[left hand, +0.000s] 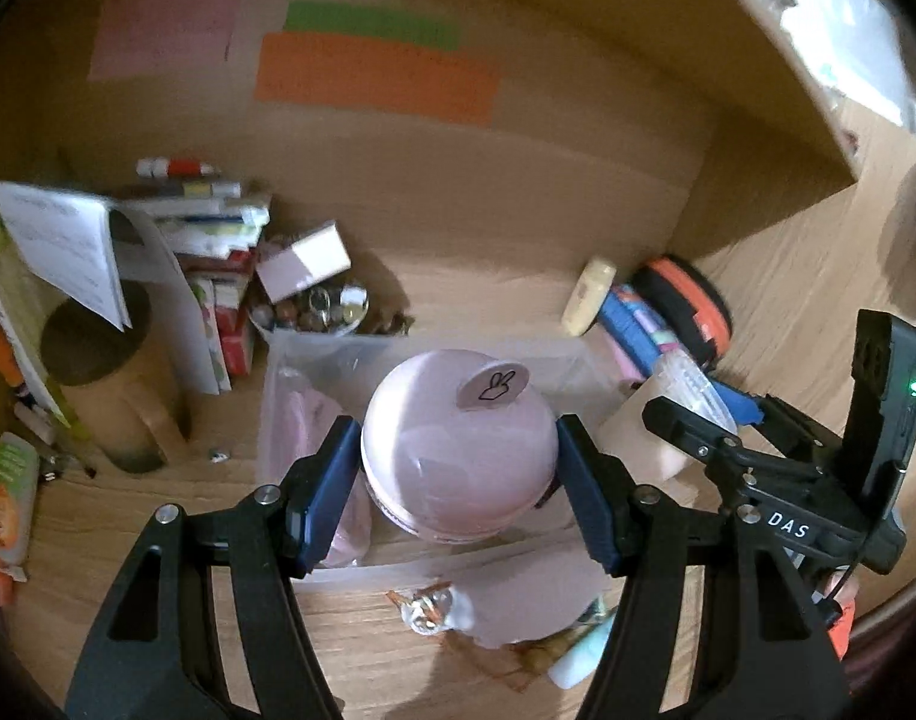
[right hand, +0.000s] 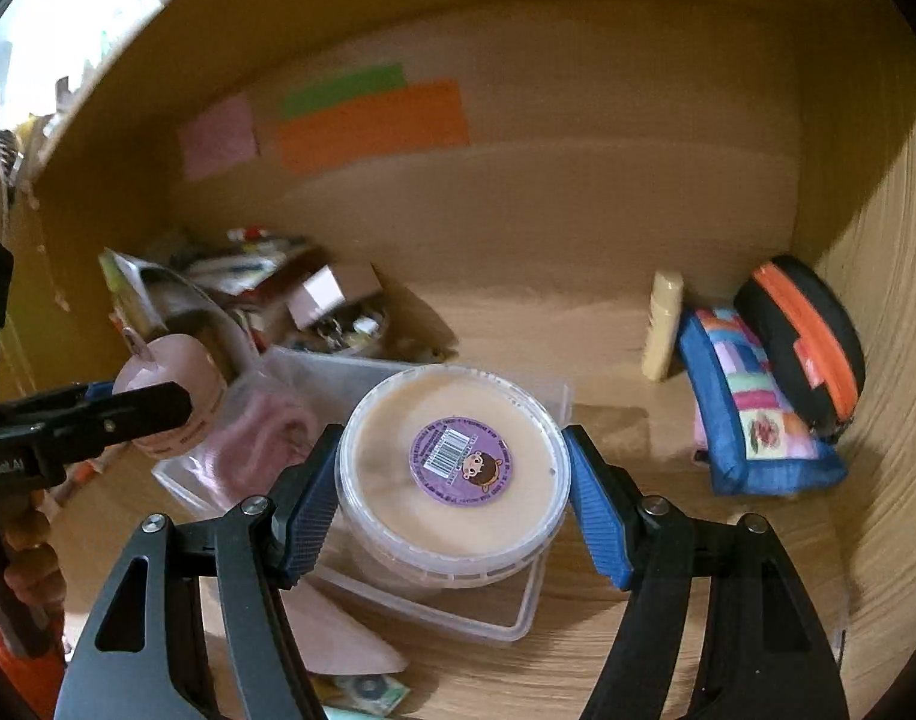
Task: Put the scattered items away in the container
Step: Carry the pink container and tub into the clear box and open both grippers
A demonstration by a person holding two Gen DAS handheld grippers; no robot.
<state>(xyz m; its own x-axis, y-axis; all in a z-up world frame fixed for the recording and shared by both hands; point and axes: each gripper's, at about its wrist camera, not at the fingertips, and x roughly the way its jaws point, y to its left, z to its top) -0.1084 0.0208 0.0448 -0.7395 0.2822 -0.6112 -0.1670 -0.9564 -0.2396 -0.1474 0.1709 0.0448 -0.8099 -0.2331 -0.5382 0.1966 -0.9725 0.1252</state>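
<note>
Two loads hang over a clear plastic container at the middle of a wooden desk. The left gripper is clamped about halfway open on a pink domed jar with a rabbit sticker on its lid. The right gripper, opened about as far, pinches a round tub with a cream-coloured lid bearing a purple barcode label. Both are held above the container's opening, neither yet set down, as far as the views show.

The tidying appears to be mid-course. Something soft and pink already lies inside the container. Plenty seems left outside it: near its front edge lie a crinkly wrapped sweet and a pale green tube; at the far right stand a cream bottle, a patchwork pencil case and a black-and-orange zip case. At the far left a heap of papers and boxes and a bowl of small trinkets sit against the cardboard backdrop; whether these count as scattered items cannot be told.
</note>
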